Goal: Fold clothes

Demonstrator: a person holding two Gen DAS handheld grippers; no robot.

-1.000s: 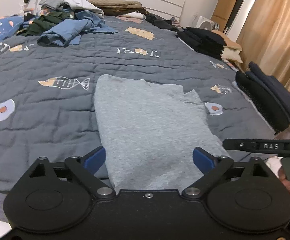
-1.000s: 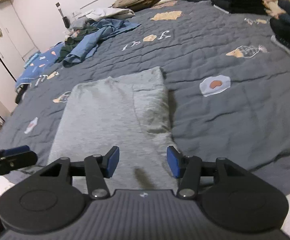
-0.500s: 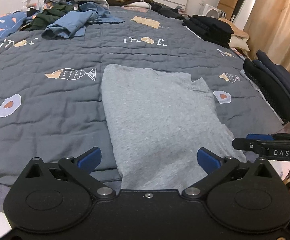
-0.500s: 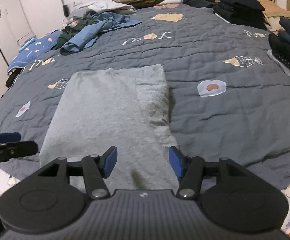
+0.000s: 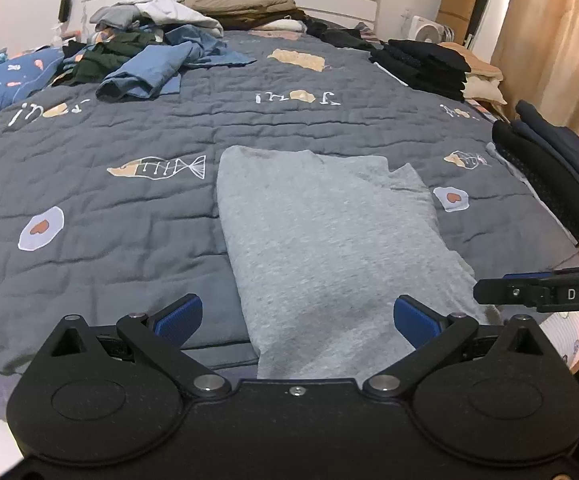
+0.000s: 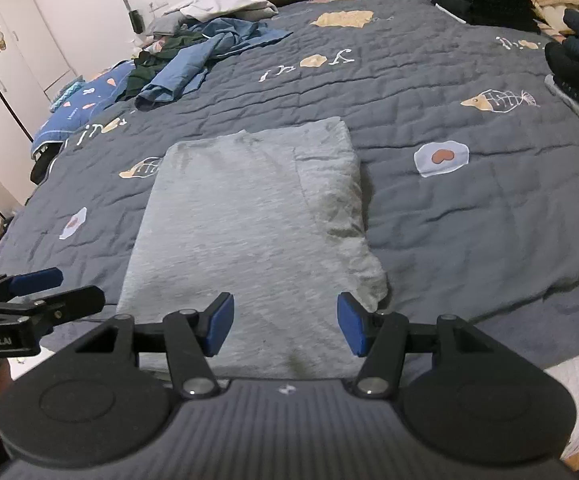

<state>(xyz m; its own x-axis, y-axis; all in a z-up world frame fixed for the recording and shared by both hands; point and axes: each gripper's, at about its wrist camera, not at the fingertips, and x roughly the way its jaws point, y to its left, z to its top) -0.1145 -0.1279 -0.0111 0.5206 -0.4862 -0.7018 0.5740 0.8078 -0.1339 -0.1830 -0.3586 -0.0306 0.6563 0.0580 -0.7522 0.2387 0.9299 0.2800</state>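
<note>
So from where I'm sitting, the grey shirt is laid out flat on the dark quilted bedspread, folded lengthwise into a long panel with its near end right at the bed's edge. One strip of it is doubled over along its right side and sits a bit lumpy there.

Left gripper hangs over the near end of the shirt, jaws spread wide with nothing in them, blue pads clear of the fabric. One pad is over the bedspread just left of the shirt, the other over the shirt's right part. Right gripper is over that same near end too, jaws roughly half open, also empty, with the shirt's hem showing in the gap between the pads. In the left wrist view its black body pokes in just right of the shirt.

Stuff around the shirt: a messy heap of unfolded clothes, blue and dark green mostly, well beyond the shirt toward the headboard on the left. A stack of black folded clothes sits far off beyond the shirt to the right, and another dark folded pile is along the bed's right edge, well apart from the shirt. Fish and fried-egg prints on the bedspread sit either side of it. Nothing lies on top of the shirt.
</note>
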